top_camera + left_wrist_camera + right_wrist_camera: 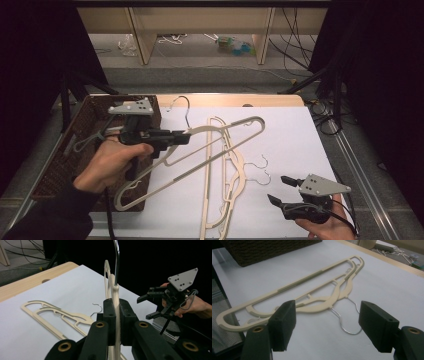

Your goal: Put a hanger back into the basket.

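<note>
left tongs [184, 137] clamp a cream hanger [220, 131] (lifted off table).

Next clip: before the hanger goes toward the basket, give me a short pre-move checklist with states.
1. Left gripper shut on lifted hanger near its neck: ok.
2. Lifted hanger fully off the table: cannot tell; its lower end hangs by the basket.
3. Right gripper open, nothing between its fingers: ok.
4. Right gripper apart from the lifted hanger: ok.
5. Stacked hangers lying flat on the white sheet: ok.
</note>
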{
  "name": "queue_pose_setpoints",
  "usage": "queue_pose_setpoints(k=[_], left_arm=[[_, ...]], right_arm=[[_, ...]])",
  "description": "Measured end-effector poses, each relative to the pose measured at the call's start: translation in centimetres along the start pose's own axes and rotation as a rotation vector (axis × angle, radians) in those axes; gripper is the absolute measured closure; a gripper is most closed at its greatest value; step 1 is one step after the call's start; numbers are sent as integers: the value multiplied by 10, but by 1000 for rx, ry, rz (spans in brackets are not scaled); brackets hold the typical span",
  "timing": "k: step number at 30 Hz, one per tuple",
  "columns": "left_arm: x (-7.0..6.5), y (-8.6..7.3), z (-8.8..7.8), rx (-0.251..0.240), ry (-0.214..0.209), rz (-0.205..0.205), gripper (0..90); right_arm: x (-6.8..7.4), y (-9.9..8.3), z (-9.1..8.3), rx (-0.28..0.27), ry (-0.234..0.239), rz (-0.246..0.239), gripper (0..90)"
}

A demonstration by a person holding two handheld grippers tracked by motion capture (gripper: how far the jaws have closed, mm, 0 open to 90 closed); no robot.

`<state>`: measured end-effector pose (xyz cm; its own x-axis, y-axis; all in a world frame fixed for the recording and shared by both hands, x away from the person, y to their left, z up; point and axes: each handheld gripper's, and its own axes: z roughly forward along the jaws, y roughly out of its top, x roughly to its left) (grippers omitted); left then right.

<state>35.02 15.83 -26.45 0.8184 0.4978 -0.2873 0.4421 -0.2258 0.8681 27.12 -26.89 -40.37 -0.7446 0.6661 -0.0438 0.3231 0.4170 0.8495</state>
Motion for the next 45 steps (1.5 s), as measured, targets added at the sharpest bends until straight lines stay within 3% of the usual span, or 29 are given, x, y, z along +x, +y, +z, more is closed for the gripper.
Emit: queue_pose_setpoints(k=[4,9,13,25,31,39,45], left_arm=[[9,0,-19,-20,24,-12,855],[24,2,-51,-51,93,1,855],[42,1,-74,-56,155,-22,855],[96,-7,-129,19,338,-84,854],[117,-10,-144,42,403,-96,854],[142,-19,-152,64,446,-111,854],[159,-27,-159,39,471,-126,854]], right_arm=[[0,0,1,-4,-1,-1,313],[1,0,2,-6,1,-9,313],[0,0,3,1,2,-9,313],[2,-1,9,18,20,-7,314],[3,-1,11,23,27,-8,317],[3,-1,12,17,35,-14,318],[3,-2,12,18,39,-15,317]])
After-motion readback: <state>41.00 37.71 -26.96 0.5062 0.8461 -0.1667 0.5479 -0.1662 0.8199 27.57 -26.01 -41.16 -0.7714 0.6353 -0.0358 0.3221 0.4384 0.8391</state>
